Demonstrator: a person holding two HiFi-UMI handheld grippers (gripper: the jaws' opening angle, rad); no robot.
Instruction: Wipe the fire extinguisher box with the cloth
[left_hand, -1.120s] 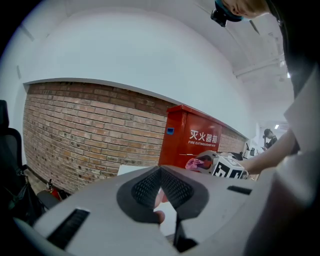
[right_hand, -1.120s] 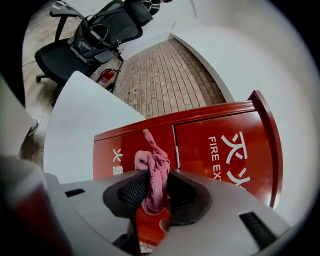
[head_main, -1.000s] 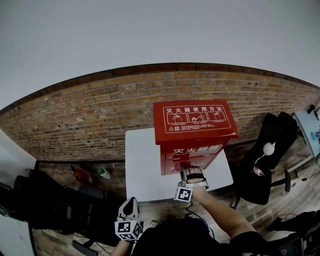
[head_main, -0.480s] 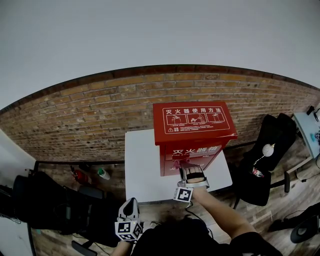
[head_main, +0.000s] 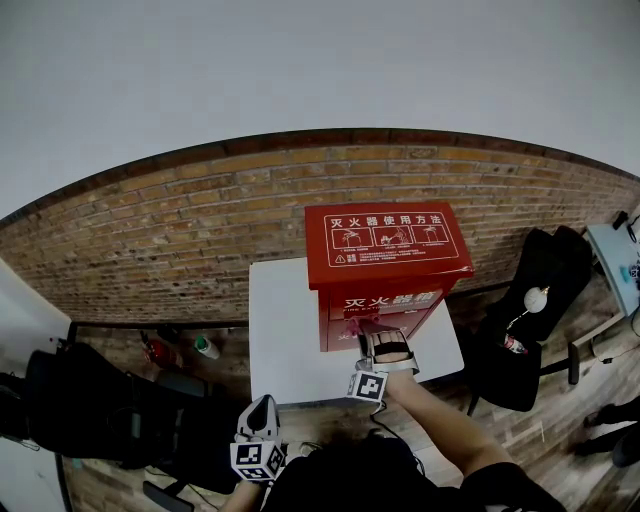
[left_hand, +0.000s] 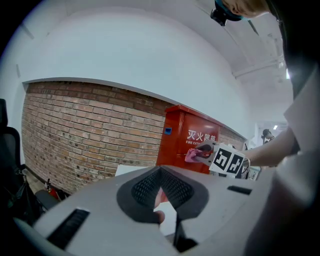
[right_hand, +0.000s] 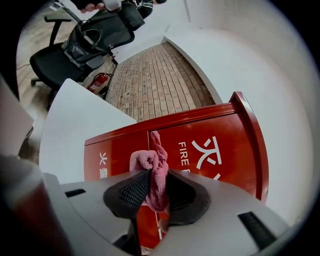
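Observation:
The red fire extinguisher box (head_main: 388, 262) stands upright on a white table (head_main: 285, 345) against a brick wall. My right gripper (head_main: 373, 340) is at the lower front of the box, shut on a pink cloth (head_main: 361, 328). In the right gripper view the bunched cloth (right_hand: 156, 167) sticks up between the pads of that gripper (right_hand: 152, 176), right against the red door (right_hand: 220, 145). My left gripper (head_main: 260, 406) hangs low, off the table's near edge, with its jaws together and nothing in them. The left gripper view shows its jaws (left_hand: 161, 171), the box (left_hand: 182, 142) and the cloth (left_hand: 192, 155).
A black office chair (head_main: 535, 300) with a bottle on it stands to the right of the table. On the floor at the left lie a small red extinguisher (head_main: 160, 350) and a green-capped bottle (head_main: 207, 346). Dark chairs and bags (head_main: 100, 410) fill the lower left.
Both grippers have stayed almost where they were, and the cloth is still at the box's lower front. Dark shapes on the floor at the far lower right have shifted.

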